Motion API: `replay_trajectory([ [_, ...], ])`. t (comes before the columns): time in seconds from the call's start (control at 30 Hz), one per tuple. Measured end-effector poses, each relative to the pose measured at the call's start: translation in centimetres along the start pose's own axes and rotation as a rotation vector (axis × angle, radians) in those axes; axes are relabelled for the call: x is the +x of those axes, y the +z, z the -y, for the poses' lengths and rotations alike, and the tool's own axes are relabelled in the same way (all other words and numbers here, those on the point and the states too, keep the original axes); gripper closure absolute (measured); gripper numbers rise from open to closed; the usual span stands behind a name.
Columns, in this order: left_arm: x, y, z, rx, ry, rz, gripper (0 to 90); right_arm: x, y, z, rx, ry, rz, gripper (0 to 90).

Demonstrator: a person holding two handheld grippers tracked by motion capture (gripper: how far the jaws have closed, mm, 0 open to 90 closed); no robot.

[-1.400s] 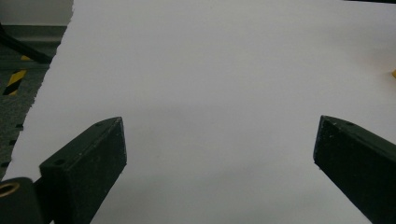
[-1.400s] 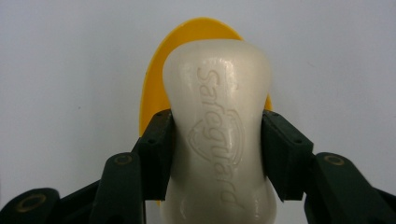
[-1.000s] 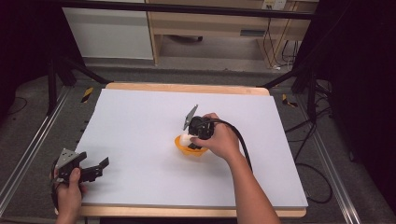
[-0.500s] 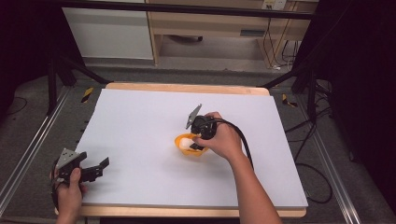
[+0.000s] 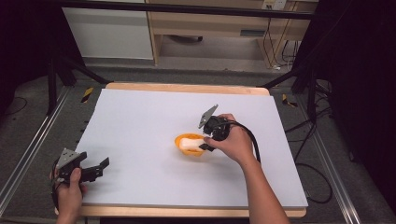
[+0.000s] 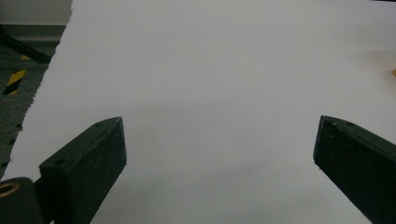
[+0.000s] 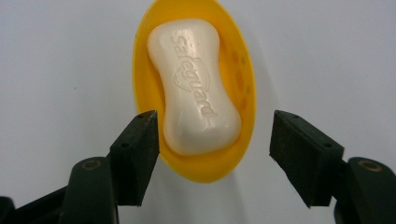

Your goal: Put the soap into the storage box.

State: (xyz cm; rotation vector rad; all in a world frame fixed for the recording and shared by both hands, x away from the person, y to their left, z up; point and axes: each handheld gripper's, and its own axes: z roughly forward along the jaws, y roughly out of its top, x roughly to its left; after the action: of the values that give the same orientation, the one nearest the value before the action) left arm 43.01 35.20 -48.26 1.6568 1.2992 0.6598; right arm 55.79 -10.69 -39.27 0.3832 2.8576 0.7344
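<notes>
A white bar of soap [image 7: 194,84] lies in a yellow oval soap dish [image 7: 243,84] near the middle of the white table top [image 5: 140,121]. In the high view the soap [image 5: 190,143] and the dish [image 5: 181,141] sit just left of my right gripper [image 5: 204,141]. That right gripper [image 7: 215,140] stands open, its jaws on either side of the near end of the dish and soap, gripping nothing. My left gripper [image 5: 99,169] rests at the table's front left corner, open and empty [image 6: 219,154].
A wooden edge [image 5: 187,87] borders the far side of the table. Black stand legs [image 5: 74,70] and cables [image 5: 317,140] lie on the grey floor around it. Black-and-yellow tape [image 6: 14,79] marks the floor at the left.
My right gripper has pulled back to the right and its jaws have spread, leaving the soap lying in the dish. The left gripper has stayed put.
</notes>
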Motion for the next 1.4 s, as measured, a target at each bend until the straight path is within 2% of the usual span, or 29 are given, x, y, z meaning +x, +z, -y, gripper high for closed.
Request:
replay_trajectory([
  [0.1, 0.0, 0.0, 0.0, 0.0, 0.001, 0.0, 2.0, 0.0, -0.4, 0.6, -0.012, 0.005, 0.008, 31.5],
  [0.4, 0.0, 0.0, 0.0, 0.0, 0.002, 0.0, 2.0, -0.1, -1.0, 3.1, -0.015, 0.066, 0.011, 24.4],
  [0.47, 0.0, 0.0, 0.0, 0.0, 0.003, 0.0, 2.0, -0.1, -1.1, 3.7, -0.016, 0.079, 0.017, 21.0],
  [0.5, -0.1, 0.0, 0.0, -0.001, 0.003, -0.001, 2.0, 0.1, -1.0, 4.2, -0.007, 0.092, 0.032, 13.8],
  [0.57, -0.1, 0.0, 0.0, -0.001, 0.003, -0.001, 2.0, 0.2, -1.0, 4.8, 0.002, 0.098, 0.043, 12.2],
  [0.63, -0.1, 0.0, 0.0, -0.001, 0.003, -0.001, 2.0, 0.2, -1.1, 5.1, -0.001, 0.103, 0.043, 12.3],
  [0.67, -0.1, 0.0, 0.0, -0.001, 0.003, -0.001, 2.0, 0.2, -1.2, 5.4, -0.013, 0.116, 0.029, 12.1],
  [0.7, 0.0, 0.0, 0.0, 0.0, 0.009, -0.002, 2.0, 0.3, -1.2, 5.9, -0.022, 0.131, 0.02, 8.0],
  [0.83, -0.1, 0.0, 0.0, -0.004, 0.008, 0.0, 2.0, 0.5, -1.1, 6.9, -0.01, 0.148, 0.011, 4.6],
  [1.0, -0.1, -0.1, 0.0, -0.006, 0.008, 0.002, 2.0, 0.6, -1.1, 8.1, -0.011, 0.161, 0.015, 3.2],
  [1.4, -0.1, -0.1, 0.0, -0.007, 0.008, 0.002, 2.0, 1.4, -1.7, 12.3, -0.069, 0.232, 0.045, 0.6],
])
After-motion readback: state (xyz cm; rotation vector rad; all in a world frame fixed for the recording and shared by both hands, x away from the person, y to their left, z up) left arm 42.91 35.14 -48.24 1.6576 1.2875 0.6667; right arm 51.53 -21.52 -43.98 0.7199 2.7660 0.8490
